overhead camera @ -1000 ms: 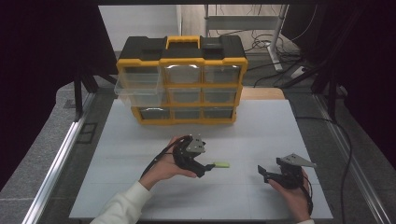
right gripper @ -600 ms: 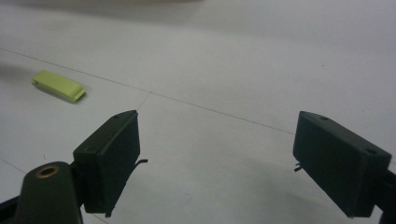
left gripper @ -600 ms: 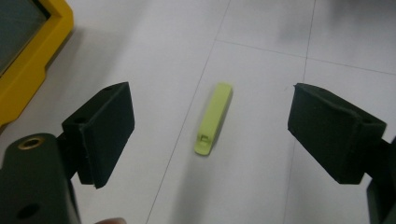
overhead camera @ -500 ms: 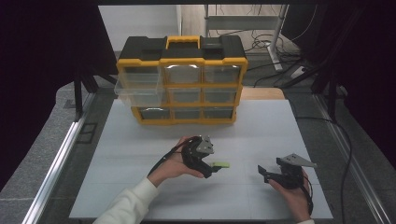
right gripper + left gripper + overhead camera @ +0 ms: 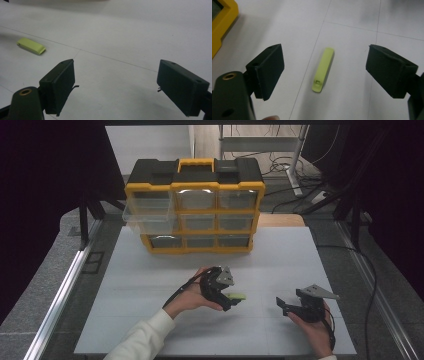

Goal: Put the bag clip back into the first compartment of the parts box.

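Green stick (image 5: 237, 296) lies flat on the white table (image 5: 150, 285), near the middle, just by my left tongs (image 5: 226, 301), seen from up high; my right tongs (image 5: 284, 306) wait off to the right. Looking along my left tongs (image 5: 324, 72), they are wide open with the stick (image 5: 322, 70) between them. I think I am reaching to grab it. Next I must go down and squeeze. My right tongs (image 5: 125, 82) are open and hold nothing; the stick (image 5: 31, 45) is far left.

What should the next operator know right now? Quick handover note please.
Left gripper: open, jaws either side of the small lime-green plastic bar, which lies flat on the white table; not gripped yet.
Right gripper: open, holding nothing, resting low on the table to the right of the bar.
Yellow-and-black drawer organiser stands at the back, one clear drawer pulled out on its left.
Left to do: close on the bar, lift it; probably goes into that drawer.
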`<state>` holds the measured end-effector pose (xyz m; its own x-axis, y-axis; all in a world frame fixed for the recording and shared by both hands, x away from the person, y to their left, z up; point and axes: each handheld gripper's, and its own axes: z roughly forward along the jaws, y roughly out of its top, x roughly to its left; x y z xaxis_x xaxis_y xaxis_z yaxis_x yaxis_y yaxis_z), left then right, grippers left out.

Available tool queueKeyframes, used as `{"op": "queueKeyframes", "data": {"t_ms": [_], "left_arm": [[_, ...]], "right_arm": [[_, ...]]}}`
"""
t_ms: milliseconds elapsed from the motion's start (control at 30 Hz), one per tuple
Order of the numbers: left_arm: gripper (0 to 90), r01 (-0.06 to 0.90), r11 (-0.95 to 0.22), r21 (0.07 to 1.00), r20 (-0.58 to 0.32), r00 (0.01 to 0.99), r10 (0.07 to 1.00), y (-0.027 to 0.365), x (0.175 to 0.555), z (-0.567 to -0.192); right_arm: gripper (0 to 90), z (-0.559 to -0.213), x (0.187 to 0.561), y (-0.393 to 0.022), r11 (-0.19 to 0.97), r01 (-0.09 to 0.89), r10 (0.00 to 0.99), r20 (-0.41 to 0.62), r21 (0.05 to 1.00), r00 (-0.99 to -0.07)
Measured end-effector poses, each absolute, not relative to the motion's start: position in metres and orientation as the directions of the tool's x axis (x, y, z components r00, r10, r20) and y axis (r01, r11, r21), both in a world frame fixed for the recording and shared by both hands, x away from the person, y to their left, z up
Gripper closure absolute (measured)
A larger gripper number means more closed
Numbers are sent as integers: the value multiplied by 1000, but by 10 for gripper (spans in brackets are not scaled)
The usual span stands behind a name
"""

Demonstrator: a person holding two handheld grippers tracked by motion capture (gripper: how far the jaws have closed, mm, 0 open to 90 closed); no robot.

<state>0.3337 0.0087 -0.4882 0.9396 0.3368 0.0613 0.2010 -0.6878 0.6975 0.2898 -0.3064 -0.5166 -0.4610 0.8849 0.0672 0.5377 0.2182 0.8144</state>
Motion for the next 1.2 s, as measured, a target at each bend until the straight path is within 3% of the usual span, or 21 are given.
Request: {"op": "queueKeyframes", "data": {"t_ms": [867, 1200], "left_arm": [[172, 213, -721, 659, 45, 946, 321, -8, 348, -512], [225, 212, -740, 638, 44, 950, 310, -14, 350, -520]], "right_arm": [[151, -517, 290, -306, 218, 539, 885, 69, 814, -461], [151, -517, 290, -306, 221, 539, 884, 66, 813, -463]]}}
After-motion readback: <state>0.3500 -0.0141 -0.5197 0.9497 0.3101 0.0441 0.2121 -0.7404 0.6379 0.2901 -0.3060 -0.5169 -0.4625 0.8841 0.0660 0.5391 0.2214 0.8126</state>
